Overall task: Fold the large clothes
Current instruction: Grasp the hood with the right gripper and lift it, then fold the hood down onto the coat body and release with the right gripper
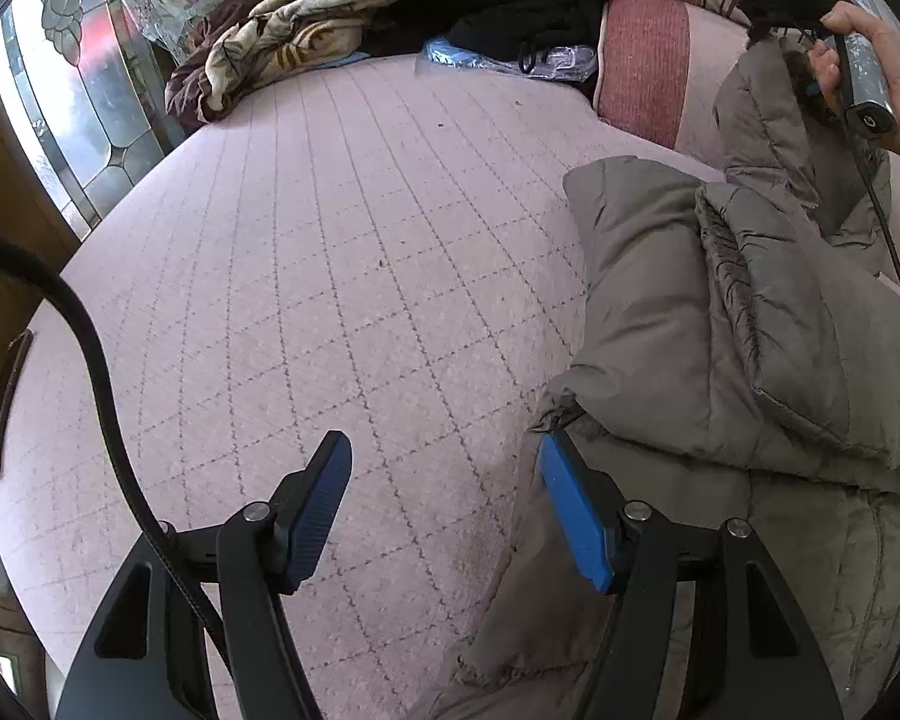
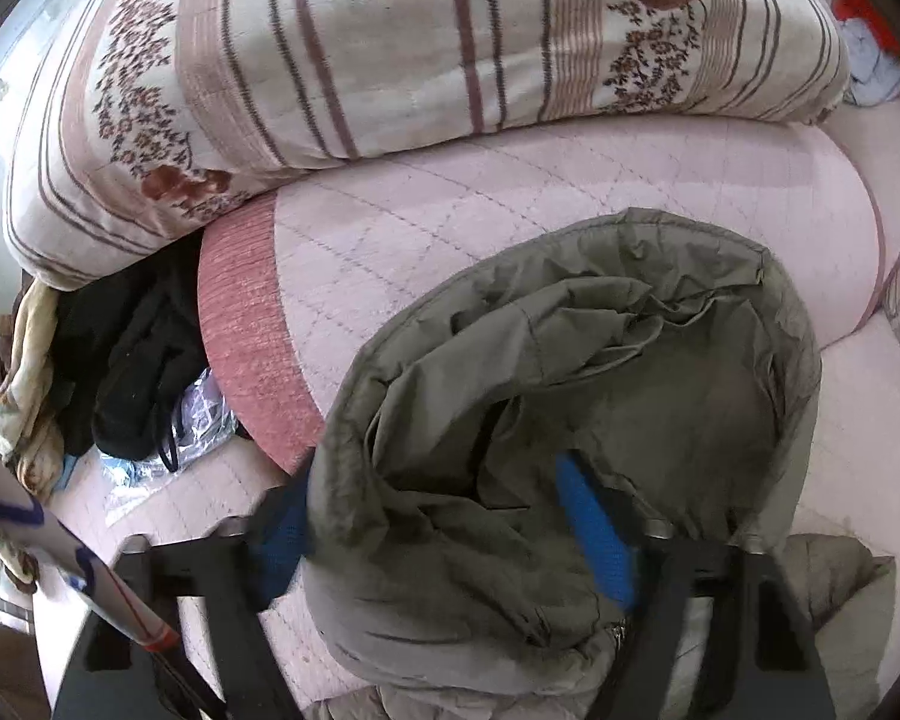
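Two jaws of the left gripper [image 1: 444,510] stand wide apart, empty, beside the coat [image 1: 720,360] on the bed [image 1: 330,240]. Right view: the right gripper [image 2: 444,534] pinches the lifted hood [image 2: 570,372]; slippery fabric could slide free.

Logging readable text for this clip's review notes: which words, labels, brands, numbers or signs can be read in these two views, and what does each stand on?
No words, brands or numbers can be read in either view.
Power symbol, a sign rather than text: on the end of the right gripper's handle.
Dark blue marks on the white card at the lower left of the right wrist view: cut off and blurred, not readable.
Grey padded jacket: no label showing.
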